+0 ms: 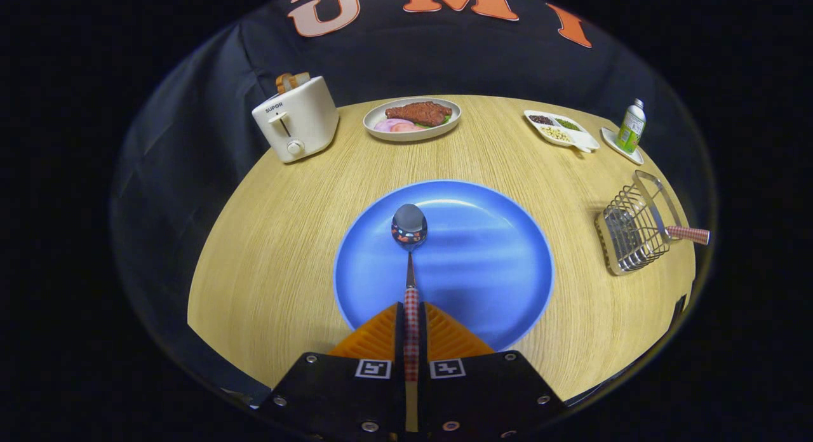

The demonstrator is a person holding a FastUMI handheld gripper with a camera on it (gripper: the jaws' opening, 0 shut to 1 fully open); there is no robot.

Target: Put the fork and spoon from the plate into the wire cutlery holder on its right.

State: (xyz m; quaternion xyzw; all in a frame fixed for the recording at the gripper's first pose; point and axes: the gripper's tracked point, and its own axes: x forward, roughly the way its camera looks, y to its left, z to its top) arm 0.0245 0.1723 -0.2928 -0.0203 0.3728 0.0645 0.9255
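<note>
Spoon (409,258) first: you have its red-and-white checked handle pinched between the two fingers of your gripper (411,321), which are closed tight on it from both sides, so the handle runs straight out ahead along the gap between them. Its bowl points away from you and sits over the blue plate (495,264), slightly left of the plate's middle; whether the bowl touches the plate or is lifted just clear of it, you cannot tell from this angle. The plate lies directly ahead of the fingers on the round wooden table (279,239), its near rim tucked under the fingertips.

Look to your right and you find the wire cutlery holder (632,229), well apart from the plate, close to the table's right edge. A second checked handle, most likely the fork (689,234), sticks out of the holder toward the right, resting across its wire rim.

Farther off on the right side stands a small green bottle (631,126) on a white saucer, and just left of it a white divided dish (562,129) with dark, green and pale fillings in its compartments. At the far side of the table, nearly straight ahead of you, sits a pale plate of food (411,119) with a brown piece of meat and pink slices. To the far left, a cream toaster (296,118) stands at the table's edge with toast showing in its slot.
</note>
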